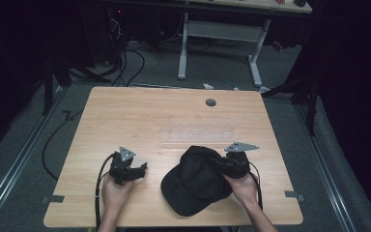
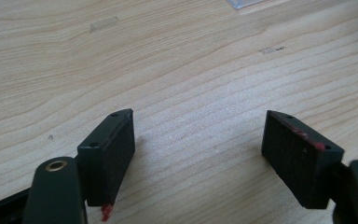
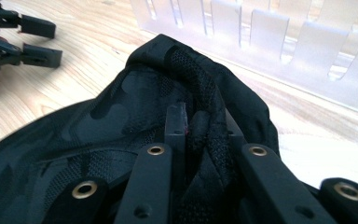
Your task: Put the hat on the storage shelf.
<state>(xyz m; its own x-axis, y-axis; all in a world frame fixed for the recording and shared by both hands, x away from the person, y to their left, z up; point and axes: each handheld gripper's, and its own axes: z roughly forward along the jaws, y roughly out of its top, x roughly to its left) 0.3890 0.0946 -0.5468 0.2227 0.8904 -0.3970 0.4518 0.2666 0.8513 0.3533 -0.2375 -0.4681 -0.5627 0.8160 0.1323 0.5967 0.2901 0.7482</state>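
A black baseball cap (image 1: pixel 195 181) with a camouflage and mesh pattern lies on the wooden table (image 1: pixel 125 121) near its front edge, brim toward the person. My right gripper (image 1: pixel 216 163) comes at it from the right. In the right gripper view, the right gripper (image 3: pixel 200 122) is shut on the cap (image 3: pixel 121 107), pinching a fold of its mesh rim between the pads. My left gripper (image 1: pixel 141 170) rests left of the cap, apart from it. Over bare wood, the left gripper (image 2: pixel 198 123) stands open with nothing between its pads; it also appears far off (image 3: pixel 25 37).
A clear plastic slotted rack (image 1: pixel 198 130) (image 3: pixel 284 37) lies just beyond the cap. A grey cable grommet (image 1: pixel 210 102) sits near the table's far edge. Tape marks (image 1: pixel 53 198) (image 1: pixel 294 195) flag the front corners. Behind the table are cables and a desk frame (image 1: pixel 222 34).
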